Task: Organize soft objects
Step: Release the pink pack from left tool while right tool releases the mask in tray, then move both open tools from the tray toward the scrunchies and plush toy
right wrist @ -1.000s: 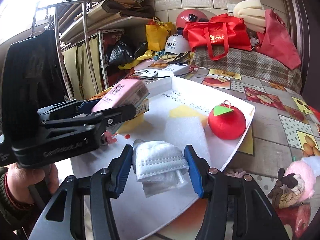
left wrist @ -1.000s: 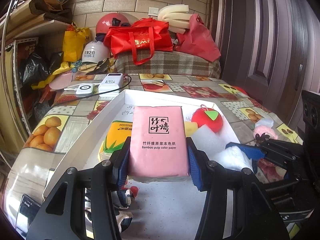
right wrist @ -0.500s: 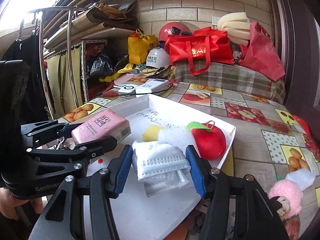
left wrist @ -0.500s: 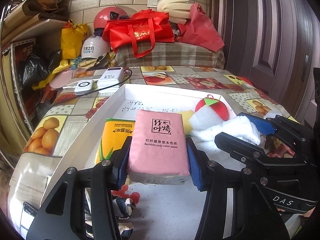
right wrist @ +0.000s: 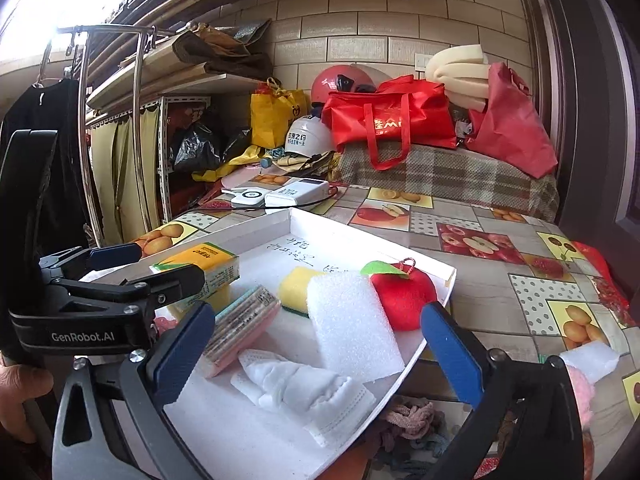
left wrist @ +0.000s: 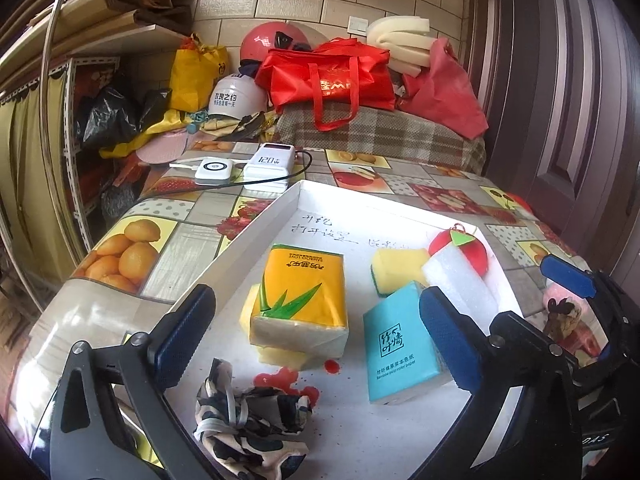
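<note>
A white tray (left wrist: 256, 236) holds the soft things. My left gripper (left wrist: 316, 340) is open and empty above it. Between its fingers lie a yellow tissue pack (left wrist: 300, 300) on a yellow sponge and a tissue pack showing its teal face (left wrist: 400, 344). A camouflage cloth (left wrist: 248, 424) lies at the near edge. My right gripper (right wrist: 316, 344) is open and empty over a white face mask (right wrist: 308, 392) lying in the tray (right wrist: 436, 272). A white foam block (right wrist: 352, 324), a yellow sponge (right wrist: 296, 288), a red plush apple (right wrist: 404, 296) and the pink-sided tissue pack (right wrist: 240, 324) lie beyond it.
Two white power banks (left wrist: 248, 166) with a cable lie behind the tray. Red bags (left wrist: 332, 80) and helmets pile up at the back. A pink plush toy (left wrist: 564, 312) lies right of the tray. A knitted cloth (right wrist: 408, 420) lies under the tray's near right edge.
My left gripper opened and let go of the pink tissue pack, which now lies in the tray teal face up. My right gripper opened and left the white mask in the tray.
</note>
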`<state>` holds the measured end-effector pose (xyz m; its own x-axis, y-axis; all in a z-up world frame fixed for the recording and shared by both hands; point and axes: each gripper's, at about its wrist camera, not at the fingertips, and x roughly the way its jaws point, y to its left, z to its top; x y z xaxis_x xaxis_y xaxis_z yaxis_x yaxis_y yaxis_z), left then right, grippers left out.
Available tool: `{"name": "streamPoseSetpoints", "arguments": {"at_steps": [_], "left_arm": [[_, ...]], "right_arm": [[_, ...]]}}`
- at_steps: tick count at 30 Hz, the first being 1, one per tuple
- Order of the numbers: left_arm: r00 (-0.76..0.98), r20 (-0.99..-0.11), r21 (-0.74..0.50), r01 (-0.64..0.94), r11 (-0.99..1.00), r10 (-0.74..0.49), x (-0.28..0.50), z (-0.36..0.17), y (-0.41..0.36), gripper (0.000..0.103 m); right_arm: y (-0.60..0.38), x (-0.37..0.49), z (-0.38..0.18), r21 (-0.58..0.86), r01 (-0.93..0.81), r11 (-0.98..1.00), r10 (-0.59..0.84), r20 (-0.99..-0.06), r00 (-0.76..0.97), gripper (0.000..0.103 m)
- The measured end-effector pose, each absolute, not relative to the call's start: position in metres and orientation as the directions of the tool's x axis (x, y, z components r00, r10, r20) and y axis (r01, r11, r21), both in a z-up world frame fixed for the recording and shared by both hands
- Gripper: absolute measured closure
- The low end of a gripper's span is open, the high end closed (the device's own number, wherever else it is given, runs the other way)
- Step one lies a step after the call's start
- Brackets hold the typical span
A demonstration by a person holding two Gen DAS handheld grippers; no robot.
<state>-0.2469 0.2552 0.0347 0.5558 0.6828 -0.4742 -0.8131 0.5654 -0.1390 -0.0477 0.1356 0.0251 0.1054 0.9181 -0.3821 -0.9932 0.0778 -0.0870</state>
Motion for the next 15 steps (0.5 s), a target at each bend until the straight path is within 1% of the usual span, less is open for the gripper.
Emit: {"name": "streamPoseSetpoints", "arguments": {"at_steps": [5,15], "left_arm": [[0.554,-0.453,-0.113,-0.813,0.571,0.699,-0.246,0.0373,0.2481,0.0],[0.557,-0.44,-0.118,-0.814,0.569,0.705,-0.249,0.0389,0.2483,0.0]], "right_arm": [[0.1329,-0.0499,0.0264,-0.091,-0.992,0.084,0.922,-0.37,0.112,0.0],[0.1302,-0.0491,0.0276,-0.088,-0.992,0.087,0.928,-0.356,0.113,0.0]]}}
